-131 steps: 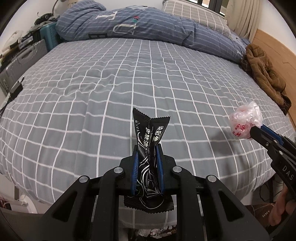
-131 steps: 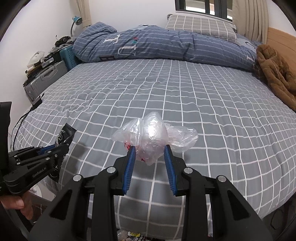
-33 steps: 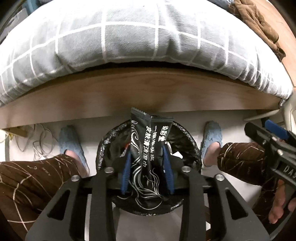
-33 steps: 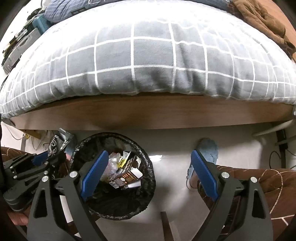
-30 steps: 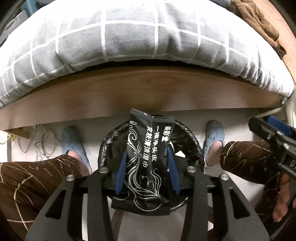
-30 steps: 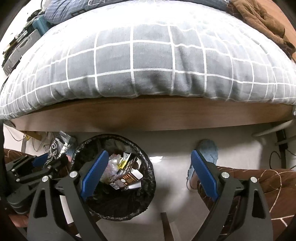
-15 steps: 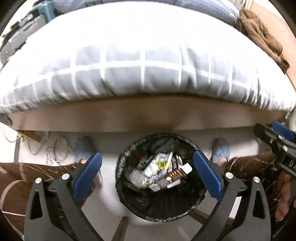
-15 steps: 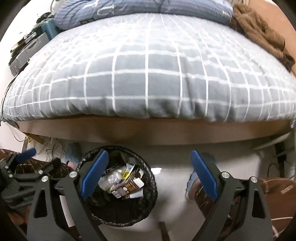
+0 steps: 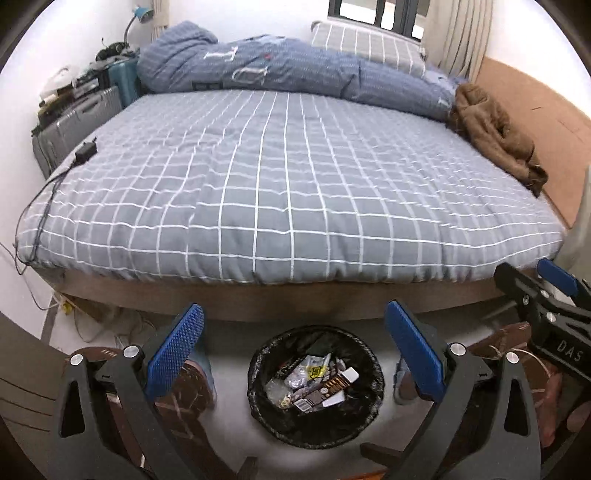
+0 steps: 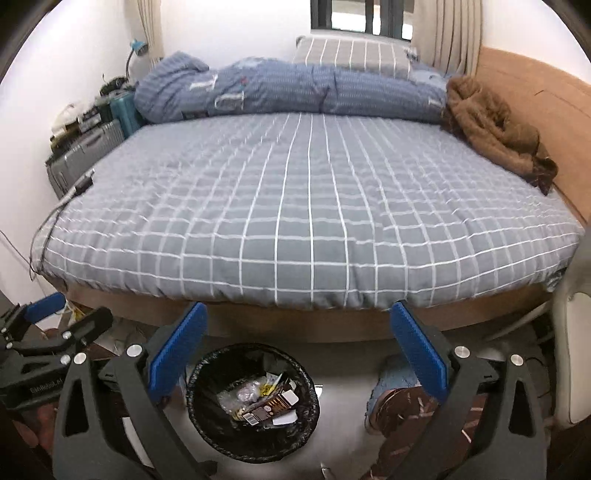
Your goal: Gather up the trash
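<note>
- Two grippers above a black-lined bin (image 9: 255, 384) on the floor at the foot of a bed (image 9: 280, 177).
- Left gripper (image 9: 293, 349) spread wide, nothing between its blue pads (image 9: 173, 349).
- Right gripper (image 10: 297, 354) opening, jaws empty.
- Wrappers and a crumpled clear bag (image 10: 240, 397) piled inside the bin.
- Brown coat (image 9: 495, 133) on the bed's far right edge; blue duvet (image 9: 280, 74) bunched along its far end.

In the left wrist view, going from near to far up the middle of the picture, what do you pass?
Trash bin with wrappers inside, on the floor → wooden bed frame → grey checked bedspread → rolled blue duvet → grey checked pillow → window.
</note>
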### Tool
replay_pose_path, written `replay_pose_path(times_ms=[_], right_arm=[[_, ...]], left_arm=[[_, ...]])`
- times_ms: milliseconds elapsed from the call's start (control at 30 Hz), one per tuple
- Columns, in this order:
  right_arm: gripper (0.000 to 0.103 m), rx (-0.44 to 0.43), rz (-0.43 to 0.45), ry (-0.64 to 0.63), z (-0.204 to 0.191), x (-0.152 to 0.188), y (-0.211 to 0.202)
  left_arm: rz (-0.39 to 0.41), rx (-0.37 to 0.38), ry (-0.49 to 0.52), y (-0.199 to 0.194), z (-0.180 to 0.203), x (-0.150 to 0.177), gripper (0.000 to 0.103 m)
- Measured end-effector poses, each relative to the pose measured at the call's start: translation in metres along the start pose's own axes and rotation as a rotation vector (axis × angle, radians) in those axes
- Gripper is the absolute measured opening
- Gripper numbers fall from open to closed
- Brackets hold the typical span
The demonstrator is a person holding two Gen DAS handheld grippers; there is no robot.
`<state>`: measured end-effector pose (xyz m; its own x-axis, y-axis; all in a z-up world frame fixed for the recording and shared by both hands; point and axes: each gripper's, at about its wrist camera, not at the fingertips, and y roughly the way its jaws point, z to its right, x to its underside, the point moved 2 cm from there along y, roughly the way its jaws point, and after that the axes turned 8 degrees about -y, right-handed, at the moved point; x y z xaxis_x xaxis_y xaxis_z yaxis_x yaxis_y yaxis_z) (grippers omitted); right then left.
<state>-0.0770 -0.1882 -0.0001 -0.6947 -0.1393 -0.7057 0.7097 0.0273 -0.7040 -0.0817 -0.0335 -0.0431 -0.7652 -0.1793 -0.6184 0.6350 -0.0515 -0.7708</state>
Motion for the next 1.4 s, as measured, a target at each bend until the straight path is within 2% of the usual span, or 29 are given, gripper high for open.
replay_pose_path(times_ms=[133, 367, 1400], right_arm=[[0.095, 0.015, 0.036, -0.005, -0.003, -0.001, -0.033], [0.095, 0.015, 0.050, -0.002, -0.006, 0.008, -0.061], [0.095, 0.031, 0.034, 0.006, 0.000, 0.013, -0.049]], left_arm=[[0.038, 0.010, 0.011, -0.037, 0.002, 0.003, 0.097], [0.069, 0.025, 0.016, -0.072, -0.002, 0.005, 0.097], [0.063, 0.014, 0.012, -0.068, -0.001, 0.004, 0.097]])
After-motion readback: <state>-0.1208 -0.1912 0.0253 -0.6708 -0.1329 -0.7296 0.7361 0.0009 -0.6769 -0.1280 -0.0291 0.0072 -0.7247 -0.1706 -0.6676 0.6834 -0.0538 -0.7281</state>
